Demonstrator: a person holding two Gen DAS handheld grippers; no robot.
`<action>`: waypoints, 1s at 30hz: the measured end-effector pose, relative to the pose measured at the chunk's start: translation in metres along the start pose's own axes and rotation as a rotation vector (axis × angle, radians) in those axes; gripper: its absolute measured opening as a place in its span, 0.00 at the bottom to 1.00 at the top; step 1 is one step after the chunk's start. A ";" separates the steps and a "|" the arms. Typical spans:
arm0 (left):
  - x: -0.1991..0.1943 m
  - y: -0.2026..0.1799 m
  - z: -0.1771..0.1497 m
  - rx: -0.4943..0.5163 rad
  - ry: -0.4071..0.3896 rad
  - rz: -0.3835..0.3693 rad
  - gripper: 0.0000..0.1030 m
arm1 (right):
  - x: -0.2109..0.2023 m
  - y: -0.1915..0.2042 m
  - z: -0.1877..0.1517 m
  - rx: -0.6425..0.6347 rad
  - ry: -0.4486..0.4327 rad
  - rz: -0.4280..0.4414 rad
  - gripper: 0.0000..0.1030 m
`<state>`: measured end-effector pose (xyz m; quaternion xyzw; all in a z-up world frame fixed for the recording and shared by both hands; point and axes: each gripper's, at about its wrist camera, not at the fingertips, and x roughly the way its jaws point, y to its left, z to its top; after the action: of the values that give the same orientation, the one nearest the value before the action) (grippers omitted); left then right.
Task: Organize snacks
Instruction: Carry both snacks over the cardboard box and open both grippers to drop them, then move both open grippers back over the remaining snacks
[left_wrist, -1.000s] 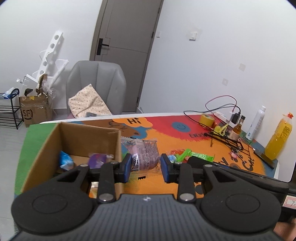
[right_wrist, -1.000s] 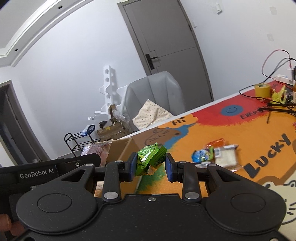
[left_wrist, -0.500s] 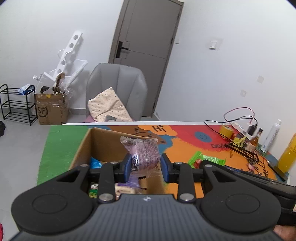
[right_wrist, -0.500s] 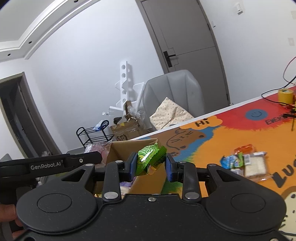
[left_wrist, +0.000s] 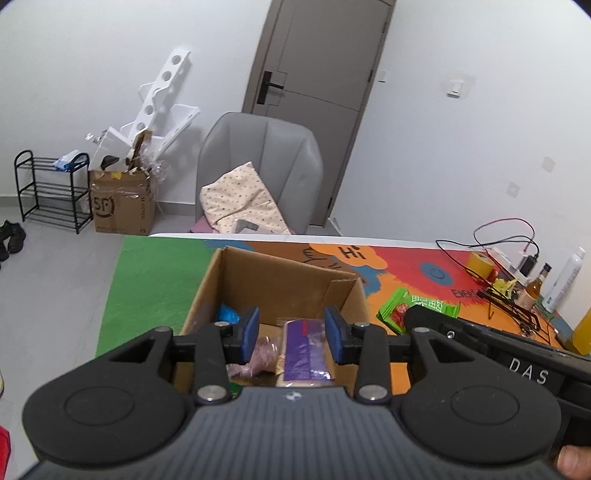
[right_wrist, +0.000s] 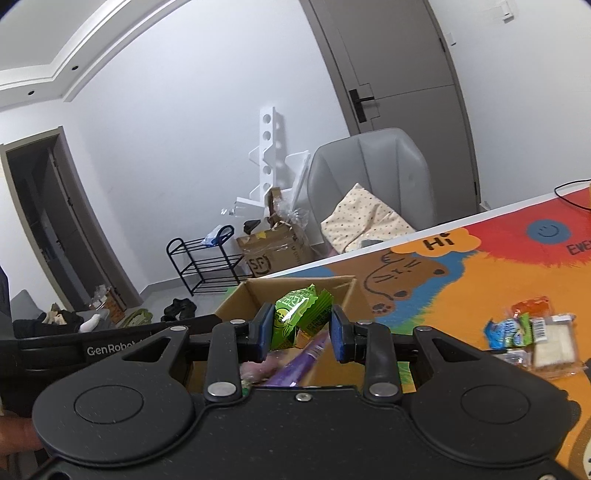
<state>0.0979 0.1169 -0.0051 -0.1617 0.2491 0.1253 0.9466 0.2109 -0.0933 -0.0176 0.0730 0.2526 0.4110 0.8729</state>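
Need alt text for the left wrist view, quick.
The left gripper hangs over an open cardboard box, its fingers opening with nothing pressed between them; a purple snack packet lies in the box below. A green packet shows at right over the colourful mat.

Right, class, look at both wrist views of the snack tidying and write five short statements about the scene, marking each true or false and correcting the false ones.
1. The right gripper holds a green snack packet above the cardboard box. True.
2. The left gripper is clamped on the purple snack packet. False: its jaws are opening and the packet lies in the box below them.
3. The box is empty. False: several packets lie in it.
4. A dotted cushion lies on the grey chair. True.
5. No snacks remain on the mat. False: a few packets lie there.
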 end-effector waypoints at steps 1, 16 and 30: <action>-0.001 0.003 0.000 -0.005 0.000 0.004 0.36 | 0.001 0.002 0.001 0.000 0.001 0.002 0.29; -0.024 0.021 -0.001 -0.034 -0.026 0.063 0.76 | -0.004 0.012 0.007 0.021 -0.005 -0.001 0.48; -0.028 -0.004 -0.013 -0.005 -0.004 0.046 0.88 | -0.050 -0.027 -0.007 0.079 -0.043 -0.099 0.68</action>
<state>0.0698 0.1038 0.0001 -0.1581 0.2505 0.1480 0.9436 0.1993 -0.1492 -0.0134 0.1037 0.2529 0.3556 0.8938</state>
